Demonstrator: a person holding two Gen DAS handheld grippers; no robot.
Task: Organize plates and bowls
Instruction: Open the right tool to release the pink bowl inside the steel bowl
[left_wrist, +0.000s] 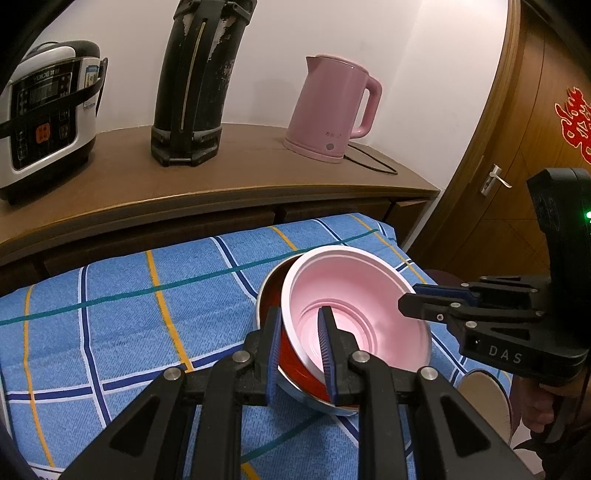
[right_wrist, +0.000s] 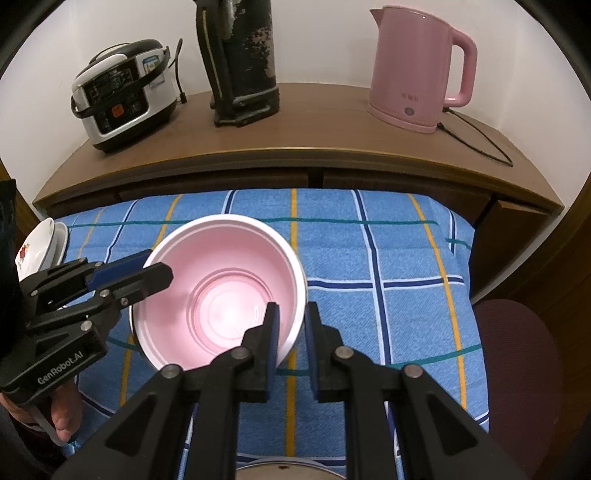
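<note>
A pink bowl (left_wrist: 354, 310) (right_wrist: 221, 291) sits tilted inside a steel bowl with a red inside (left_wrist: 291, 365) on the blue checked cloth (left_wrist: 129, 317). My left gripper (left_wrist: 301, 350) straddles the near rims of both bowls, one finger outside the steel bowl and one inside the pink bowl, with a gap between its pads. My right gripper (right_wrist: 291, 332) straddles the pink bowl's right rim, jaws a little apart. Each gripper also shows in the other's view, the right one (left_wrist: 417, 299) and the left one (right_wrist: 155, 271), both at the pink bowl's rim.
A wooden counter (right_wrist: 314, 129) behind holds a rice cooker (right_wrist: 122, 92), a black thermos (right_wrist: 240, 62) and a pink kettle (right_wrist: 417, 70) with its cord. White flowered plates (right_wrist: 40, 247) lie at the cloth's left edge. A metal lid (right_wrist: 280, 472) lies at the near edge. A dark red stool (right_wrist: 517, 350) stands right.
</note>
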